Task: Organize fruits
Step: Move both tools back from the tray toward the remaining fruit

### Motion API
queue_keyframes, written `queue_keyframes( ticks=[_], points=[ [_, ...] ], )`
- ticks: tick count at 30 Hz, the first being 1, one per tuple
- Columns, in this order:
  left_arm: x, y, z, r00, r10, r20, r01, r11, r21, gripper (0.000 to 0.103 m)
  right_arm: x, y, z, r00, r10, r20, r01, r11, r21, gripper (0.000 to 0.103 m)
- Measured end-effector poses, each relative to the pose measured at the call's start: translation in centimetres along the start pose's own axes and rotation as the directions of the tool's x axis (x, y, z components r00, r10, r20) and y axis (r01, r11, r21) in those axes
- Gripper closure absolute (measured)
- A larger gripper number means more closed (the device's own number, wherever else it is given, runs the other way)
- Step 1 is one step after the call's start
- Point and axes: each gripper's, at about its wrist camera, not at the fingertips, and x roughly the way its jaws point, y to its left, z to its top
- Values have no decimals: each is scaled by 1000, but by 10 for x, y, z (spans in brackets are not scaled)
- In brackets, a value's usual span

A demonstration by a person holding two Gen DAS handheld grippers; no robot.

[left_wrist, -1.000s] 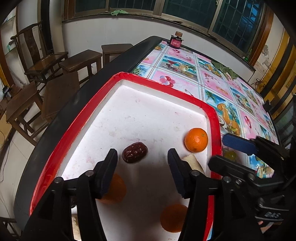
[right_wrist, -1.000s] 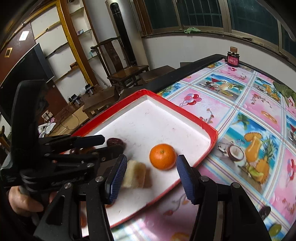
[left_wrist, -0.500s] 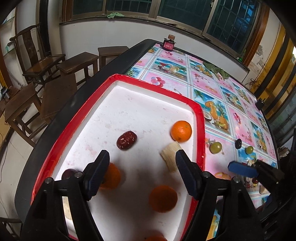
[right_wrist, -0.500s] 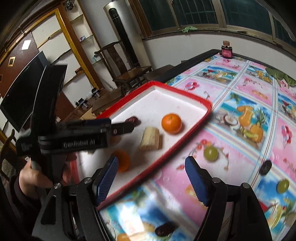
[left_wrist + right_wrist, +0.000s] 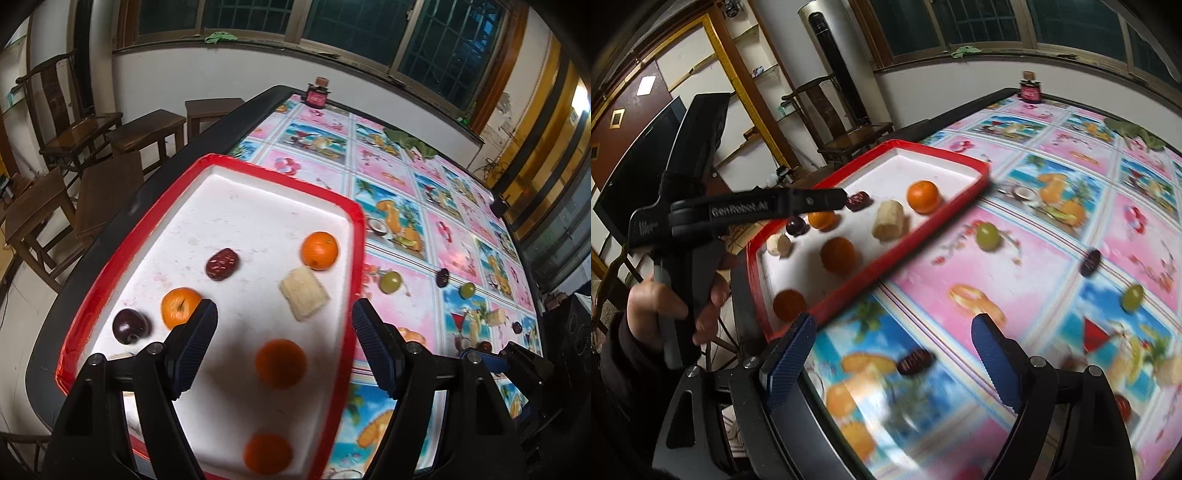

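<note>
Both tongs, left (image 5: 282,341) and right (image 5: 892,360), have just been opening, nothing between them. Oranges (image 5: 319,250) lie in the red tray (image 5: 356,236); only the right view shows a dark date (image 5: 916,362) at 6 o'clock on the counter (image 5: 1052,240).

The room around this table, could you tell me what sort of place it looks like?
Probably a household dining or living room: a long table with a fruit-print cloth, wooden chairs beside it, and barred windows behind.

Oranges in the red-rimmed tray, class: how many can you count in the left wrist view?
4. One orange sits near the tray's right rim, one beside the left gripper's finger, one between its open jaws, one nearest the camera. The gripper may hide others.
</note>
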Motion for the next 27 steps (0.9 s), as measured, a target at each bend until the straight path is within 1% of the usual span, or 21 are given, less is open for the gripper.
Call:
queue_keyframes(
  ticks=[2, 4, 7, 16, 24, 27],
  points=[
    [-3, -8, -2, 1000, -11, 3, 11, 1000, 13, 23, -11, -9, -8, 1000, -13, 0, 13, 1000, 20, 14],
    [-5, -15, -3, 1000, -20, 3, 20, 1000, 24, 23, -21, -18, -15, 1000, -23, -1, 23, 999, 38, 12],
    [-6, -26, -5, 999, -33, -3, 33, 999, 43, 23, -35, -28, -25, 999, -44, 7, 44, 997, 56, 12],
    [-3, -57, -11, 998, -55, -35, 58, 993, 101, 23, -62, -53, -39, 996, -88, 18, 85, 991, 106, 12],
    [-7, -77, -35, 991, -112, -78, 121, 985, 124, 23, -77, -66, -42, 994, -105, 18, 103, 988, 118, 12],
    [-5, -83, -48, 986, -132, -102, 144, 983, 115, 23, -82, -70, -46, 993, -120, 9, 118, 986, 116, 12]
  ],
)
